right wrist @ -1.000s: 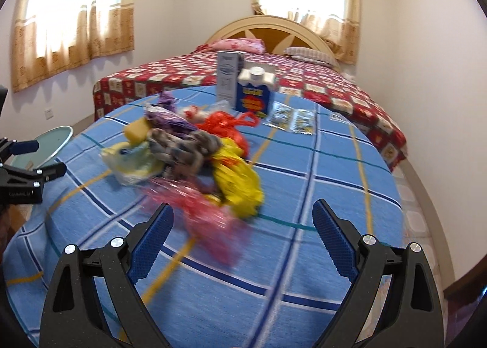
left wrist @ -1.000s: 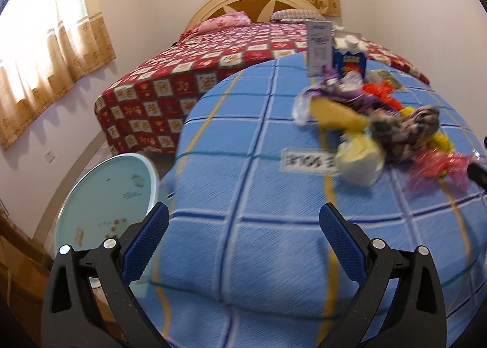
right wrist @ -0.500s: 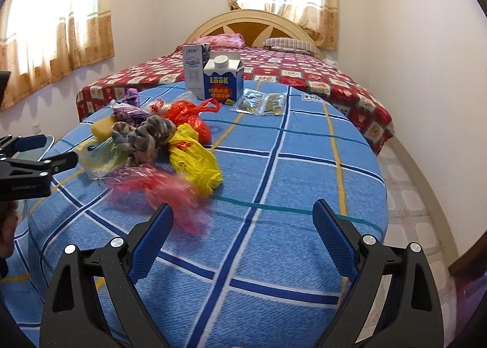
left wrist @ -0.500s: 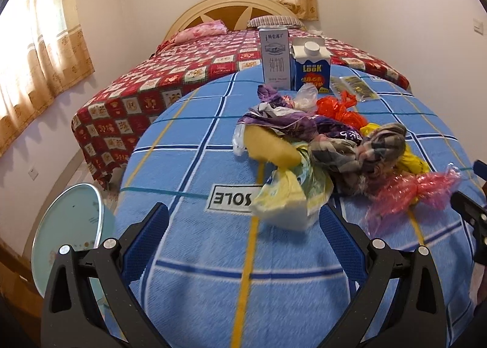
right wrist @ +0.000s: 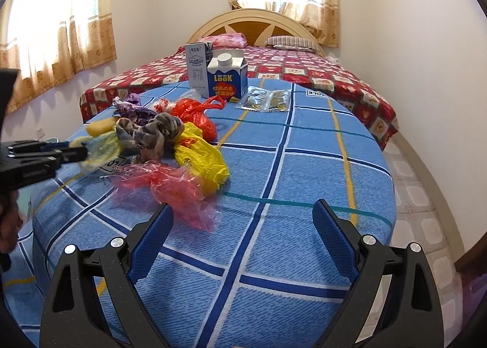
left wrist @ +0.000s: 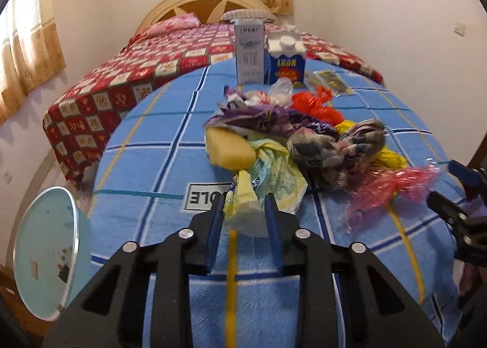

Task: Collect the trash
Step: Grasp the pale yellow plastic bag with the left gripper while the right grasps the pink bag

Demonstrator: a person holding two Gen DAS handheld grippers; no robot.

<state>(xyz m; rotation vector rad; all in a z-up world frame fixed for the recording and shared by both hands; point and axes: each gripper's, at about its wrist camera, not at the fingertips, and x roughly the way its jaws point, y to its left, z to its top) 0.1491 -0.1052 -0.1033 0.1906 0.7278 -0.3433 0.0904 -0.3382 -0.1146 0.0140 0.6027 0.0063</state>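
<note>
The trash is a loose heap of crumpled plastic bags on a round worktop (right wrist: 304, 256) under a blue checked cloth, at the side nearer the left gripper. Its nearest piece is a pale yellow-green film bag (left wrist: 258, 183), its tail lying between the blue pads of the left gripper (left wrist: 245, 220). The jaws are closing on that tail; the pads appear to touch the film, though a firm pinch cannot be confirmed. Judged light, limp and slippery, it will bunch and may slide out — best taken at the twisted, thicker neck, not the loose edge.

Behind it lie a yellow sponge-like block (left wrist: 228, 150), a purple wrapper (left wrist: 268, 116), a knotted grey patterned bag (left wrist: 334, 147), a bright yellow bag (right wrist: 201, 159), a red bag (right wrist: 194, 113) and a pink translucent film (right wrist: 170, 186). Two cartons — a tall grey-white one (left wrist: 249, 52) and a blue one with a screw cap (left wrist: 286, 61) — stand upright at the far edge; they are stiff and should take a squeeze.

The right gripper (right wrist: 243, 241) hangs open and empty over bare cloth, just beside the pink film.

Only the left wrist view shows the pale blue bin (left wrist: 45, 256) tilted beside the worktop. Only the right wrist view shows flat clear sachets (right wrist: 264, 101) clearly, plus the left gripper side-on.
</note>
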